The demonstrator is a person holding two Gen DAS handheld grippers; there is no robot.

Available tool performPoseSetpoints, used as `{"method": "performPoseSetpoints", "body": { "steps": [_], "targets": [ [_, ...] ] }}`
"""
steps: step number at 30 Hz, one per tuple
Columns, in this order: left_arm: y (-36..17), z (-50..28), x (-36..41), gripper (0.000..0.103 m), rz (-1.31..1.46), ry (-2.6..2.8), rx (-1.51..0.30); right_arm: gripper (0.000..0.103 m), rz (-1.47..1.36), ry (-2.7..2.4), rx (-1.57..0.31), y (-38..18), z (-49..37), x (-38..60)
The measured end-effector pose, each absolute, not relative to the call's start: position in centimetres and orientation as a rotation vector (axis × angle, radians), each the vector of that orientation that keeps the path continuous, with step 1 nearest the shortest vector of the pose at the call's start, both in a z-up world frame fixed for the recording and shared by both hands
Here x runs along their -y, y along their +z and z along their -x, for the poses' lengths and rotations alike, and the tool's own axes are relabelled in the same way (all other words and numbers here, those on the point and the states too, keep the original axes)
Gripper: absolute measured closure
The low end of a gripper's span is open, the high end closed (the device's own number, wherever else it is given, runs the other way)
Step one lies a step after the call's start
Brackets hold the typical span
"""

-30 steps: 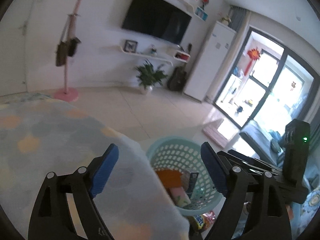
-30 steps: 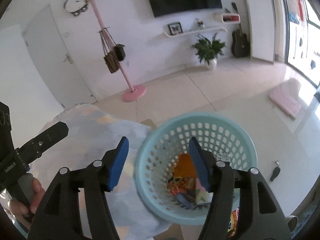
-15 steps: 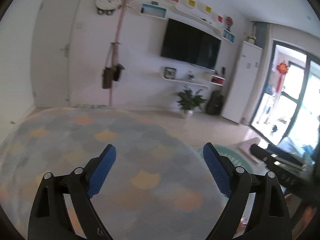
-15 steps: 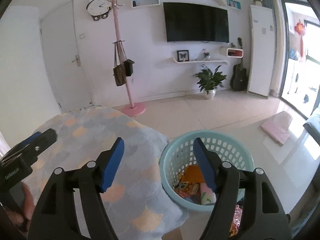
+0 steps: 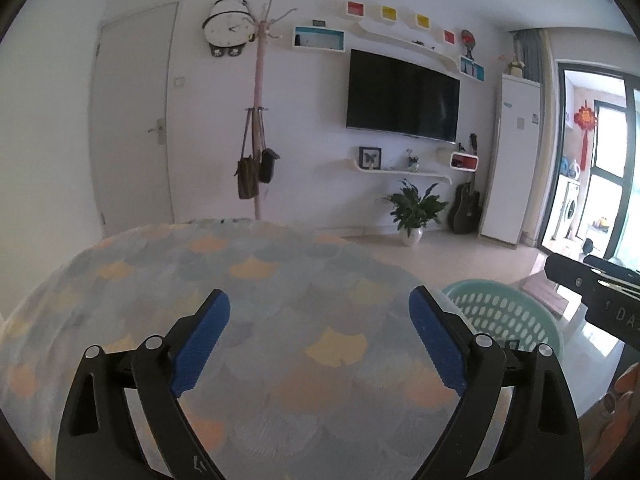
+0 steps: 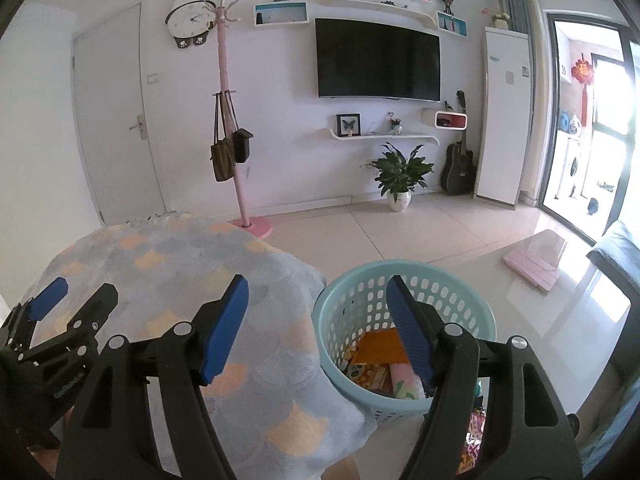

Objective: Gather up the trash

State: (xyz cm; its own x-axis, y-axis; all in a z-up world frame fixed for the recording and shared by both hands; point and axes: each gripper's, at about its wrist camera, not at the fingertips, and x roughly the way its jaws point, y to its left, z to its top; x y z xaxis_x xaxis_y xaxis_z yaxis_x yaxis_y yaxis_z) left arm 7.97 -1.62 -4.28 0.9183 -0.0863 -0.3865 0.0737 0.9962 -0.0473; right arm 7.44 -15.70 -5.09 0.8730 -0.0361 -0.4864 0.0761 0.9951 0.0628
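Observation:
A light-teal perforated basket [image 6: 452, 292] stands on the floor beside the table; it holds colourful wrappers [image 6: 380, 354]. It also shows in the left wrist view [image 5: 504, 312] at the right. My right gripper [image 6: 318, 330] is open and empty, above the table edge and the basket rim. My left gripper [image 5: 318, 334] is open and empty over the tablecloth; it also shows in the right wrist view [image 6: 60, 312] at the far left. Part of the right gripper's body [image 5: 600, 300] shows at the right edge of the left wrist view.
The table carries a blue-grey cloth with orange fan shapes [image 5: 280, 280]. A colourful wrapper [image 6: 472, 436] lies on the floor by the basket. A pink coat stand [image 6: 236, 160], a potted plant [image 6: 400, 172], a guitar [image 6: 458, 168] and a pink mat [image 6: 532, 264] stand beyond.
Both grippers have tilted up and drawn back from over the basket. The left one now faces across the tablecloth; the right one sees the basket from farther off. Both stay open.

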Motion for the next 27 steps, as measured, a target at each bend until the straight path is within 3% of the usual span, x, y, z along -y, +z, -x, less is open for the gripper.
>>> {"method": "performPoseSetpoints", "body": {
  "steps": [27],
  "targets": [
    [-4.91, -8.03, 1.62, 0.008, 0.051, -0.069, -0.407, 0.035, -0.062, -0.068, -0.505, -5.57, -7.71, 15.39]
  ]
}}
